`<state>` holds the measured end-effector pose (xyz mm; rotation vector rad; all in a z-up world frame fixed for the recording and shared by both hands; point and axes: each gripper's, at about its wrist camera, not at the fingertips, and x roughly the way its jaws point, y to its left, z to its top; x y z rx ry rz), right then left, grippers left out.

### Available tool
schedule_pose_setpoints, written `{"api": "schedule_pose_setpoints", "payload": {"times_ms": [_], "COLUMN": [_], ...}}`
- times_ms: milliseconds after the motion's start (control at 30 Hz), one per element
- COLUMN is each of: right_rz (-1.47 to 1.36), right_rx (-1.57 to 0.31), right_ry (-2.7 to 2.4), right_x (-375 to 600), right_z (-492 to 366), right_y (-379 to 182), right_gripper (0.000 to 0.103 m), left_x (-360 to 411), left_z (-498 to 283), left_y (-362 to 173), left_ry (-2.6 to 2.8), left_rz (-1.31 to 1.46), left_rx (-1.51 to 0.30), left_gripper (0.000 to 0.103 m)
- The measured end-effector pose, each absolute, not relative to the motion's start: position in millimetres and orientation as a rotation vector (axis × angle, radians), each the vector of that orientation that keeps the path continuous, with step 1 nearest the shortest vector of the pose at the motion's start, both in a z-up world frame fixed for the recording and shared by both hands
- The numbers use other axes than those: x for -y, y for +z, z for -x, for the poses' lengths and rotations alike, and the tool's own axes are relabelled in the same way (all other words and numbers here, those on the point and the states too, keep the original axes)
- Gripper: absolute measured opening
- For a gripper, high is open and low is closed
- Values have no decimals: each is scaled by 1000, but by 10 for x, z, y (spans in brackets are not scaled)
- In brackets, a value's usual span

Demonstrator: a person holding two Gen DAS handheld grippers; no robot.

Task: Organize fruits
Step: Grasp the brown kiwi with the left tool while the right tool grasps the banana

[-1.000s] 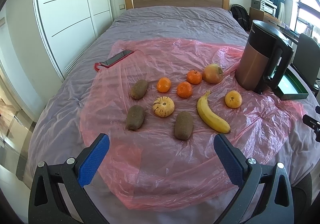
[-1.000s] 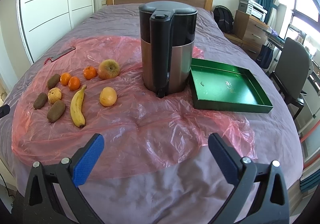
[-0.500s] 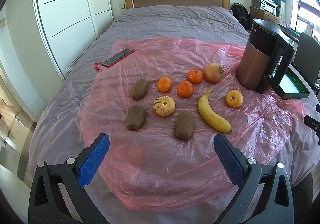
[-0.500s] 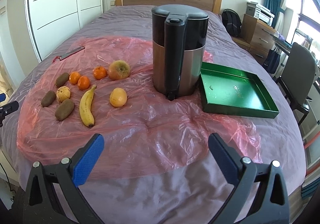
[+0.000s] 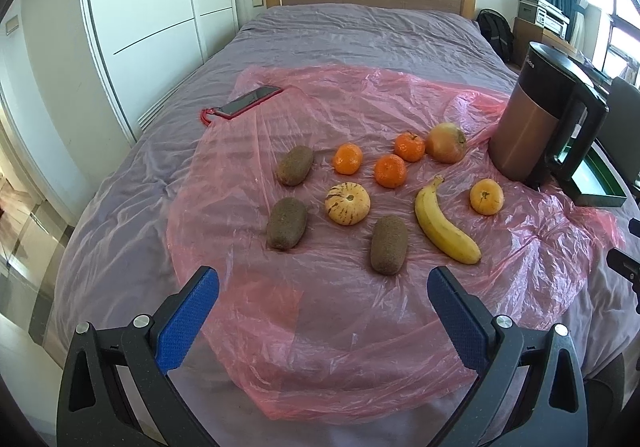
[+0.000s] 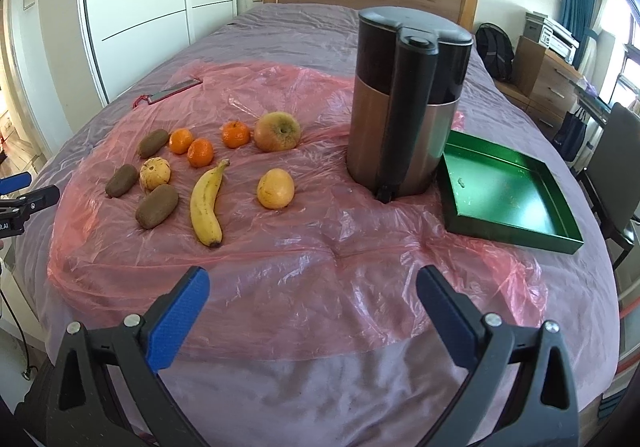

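Fruit lies spread on a pink plastic sheet (image 5: 340, 327) over the bed. In the left wrist view I see three brown kiwis (image 5: 389, 244), three small mandarins (image 5: 389, 170), a striped yellow fruit (image 5: 347, 198), a banana (image 5: 442, 227), an orange (image 5: 486, 197) and an apple (image 5: 445, 142). My left gripper (image 5: 322, 311) hovers open and empty before the nearest kiwi. My right gripper (image 6: 312, 307) is open and empty too, in front of the banana (image 6: 206, 203) and orange (image 6: 276, 189). A green tray (image 6: 512, 225) sits right of the kettle.
A tall black and copper kettle (image 6: 404, 103) stands between the fruit and the tray. A red phone (image 5: 248, 101) lies at the sheet's far left edge. A chair (image 6: 612, 155), drawers and a backpack stand right of the bed; wardrobes line the left wall.
The right gripper's view has swung left, so the kettle and tray now sit further right and the fruit nearer the centre. The left view has barely shifted. Both grippers remain open.
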<state>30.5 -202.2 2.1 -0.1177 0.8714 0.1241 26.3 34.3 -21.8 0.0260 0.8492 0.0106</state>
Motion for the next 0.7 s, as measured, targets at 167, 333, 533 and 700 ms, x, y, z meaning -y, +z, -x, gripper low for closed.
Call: {"api": "schedule_pose_setpoints", "payload": {"times_ms": [167,333,533,700], "right_rz": [119,114,88,67], "right_rx": [-882,-895,-925,-964], "right_ry": [178,254,342,426], "right_x": [1883,1690,1505,1330], "right_z": [-403,-524,-727,-964], "right_y": [-64,-191,-368,-523], "right_gripper": [103,103,95,67], "left_x": [-520,-509,-241,0], "left_z": [-318,-389,-538,-761], "left_y": [-289,-405,-570,-736], "left_ry": [26,1,-75,-137], "left_rz": [-5,0,-21,-34], "left_rx": [-864,-888,-922,-964], "left_gripper": [102,101,88,74]}}
